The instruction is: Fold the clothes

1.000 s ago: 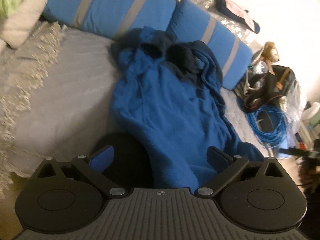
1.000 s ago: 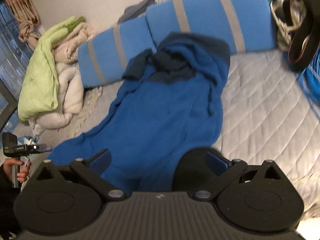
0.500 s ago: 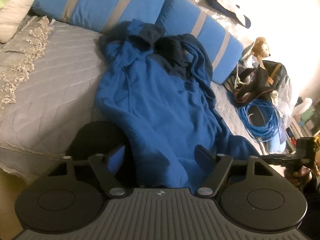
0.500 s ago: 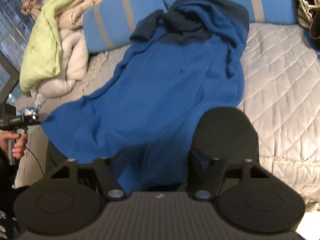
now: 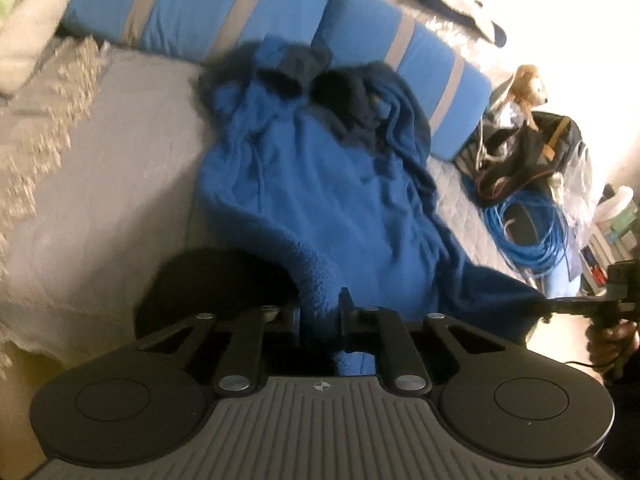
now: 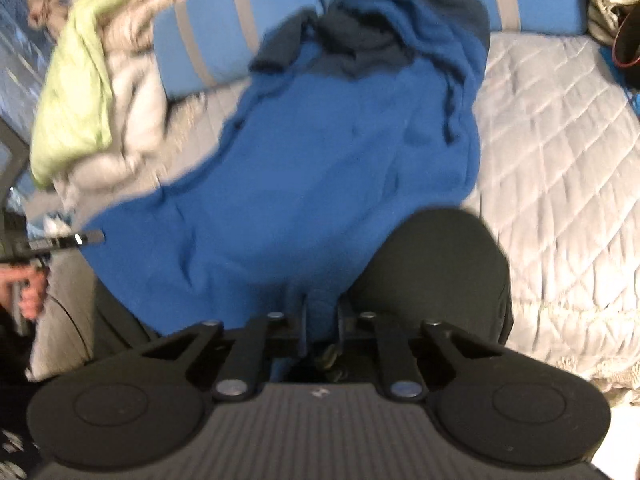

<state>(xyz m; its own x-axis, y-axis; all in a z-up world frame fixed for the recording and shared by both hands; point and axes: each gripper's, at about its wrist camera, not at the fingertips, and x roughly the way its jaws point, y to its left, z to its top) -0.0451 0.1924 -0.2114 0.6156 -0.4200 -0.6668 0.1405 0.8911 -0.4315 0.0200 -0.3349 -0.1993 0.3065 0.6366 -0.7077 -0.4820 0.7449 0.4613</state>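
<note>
A blue fleece garment [image 5: 328,208] with a darker navy collar area lies spread lengthwise on a bed [image 5: 112,168] covered with a grey quilted bedspread, its top end resting against two blue pillows [image 5: 224,8] with grey stripes. The left gripper [image 5: 320,316] is closed on the garment's near edge, with fleece bunched between its two black fingers. The right gripper [image 6: 322,320] is likewise clamped on the near hem, the cloth pinched between its fingers. In the left wrist view, the right gripper appears at the far right edge, held by a hand [image 5: 612,340], gripping another part of the hem. In the right wrist view, the left gripper shows at the far left edge, also held by a hand [image 6: 30,292]. A dark rounded shape [image 6: 440,268], which cannot be identified, sits beneath the garment's near end. Beside the pillows at one end lies a heap of lime green and cream bedding [image 6: 92,96]. At the other end are a coil of blue cable [image 5: 528,232], a dark bag [image 5: 536,148] and a tan stuffed toy [image 5: 524,88]. No brand names, labels or readable writing can be made out; both views are somewhat blurred.
</note>
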